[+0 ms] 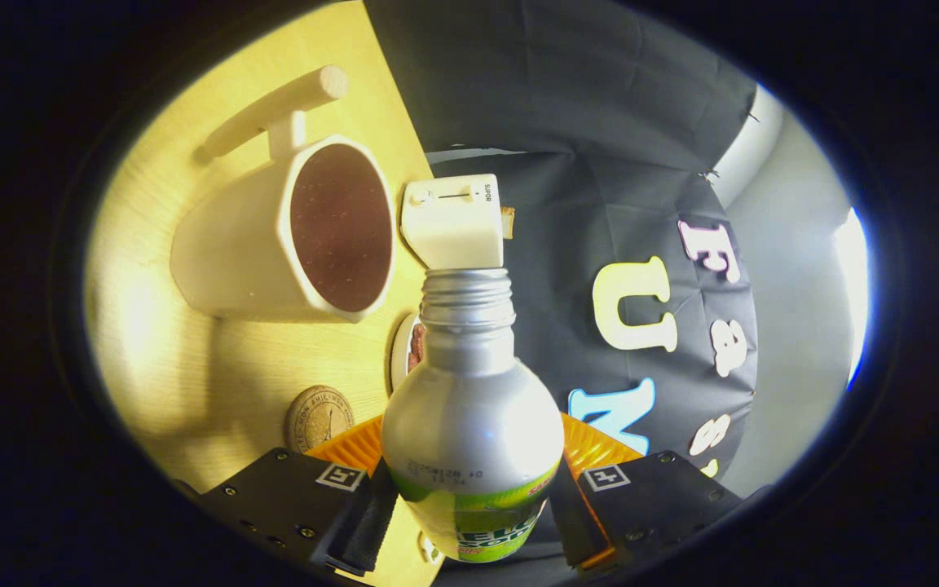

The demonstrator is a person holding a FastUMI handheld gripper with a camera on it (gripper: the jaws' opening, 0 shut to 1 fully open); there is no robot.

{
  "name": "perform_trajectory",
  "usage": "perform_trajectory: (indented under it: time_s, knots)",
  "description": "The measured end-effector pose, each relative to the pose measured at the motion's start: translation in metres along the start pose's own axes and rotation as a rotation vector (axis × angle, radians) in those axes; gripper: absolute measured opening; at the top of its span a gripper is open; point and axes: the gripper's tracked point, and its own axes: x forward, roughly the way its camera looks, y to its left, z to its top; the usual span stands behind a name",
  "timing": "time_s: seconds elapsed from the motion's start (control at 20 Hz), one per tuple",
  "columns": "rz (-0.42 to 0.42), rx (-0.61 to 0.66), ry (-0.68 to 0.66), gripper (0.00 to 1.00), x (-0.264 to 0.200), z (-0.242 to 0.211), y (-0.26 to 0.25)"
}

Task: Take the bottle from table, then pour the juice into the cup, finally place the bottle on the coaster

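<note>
My gripper (473, 489) is shut on a silver bottle (469, 408) with a green label; both fingers press on its lower body. The bottle has no cap, and its threaded neck (466, 297) points ahead. The whole view is rolled sideways, so the bottle is tilted. A cream cup (290, 236) with a long stick handle (274, 110) stands on the wooden table (176, 350), beyond the fingers and to one side of the neck, its dark inside facing me. The mouth of the bottle lies close to the cup's rim. A round cork coaster (319, 417) lies on the table nearer the fingers.
A white toaster (455, 220) with a slice in it stands at the table's far edge, just past the bottle's mouth. A small plate (406, 346) with something brown peeks out behind the bottle's shoulder. The table's edge runs beside the bottle.
</note>
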Motion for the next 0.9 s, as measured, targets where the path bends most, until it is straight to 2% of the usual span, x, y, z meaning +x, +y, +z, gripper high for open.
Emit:
perform_trajectory:
  time_s: [0.7,0.9]
  knots:
    - [-0.099,0.542,0.073,0.81,0.003,-0.031,-0.010]
    - [-0.093,0.717,0.089,0.81,0.005,-0.040,-0.011]
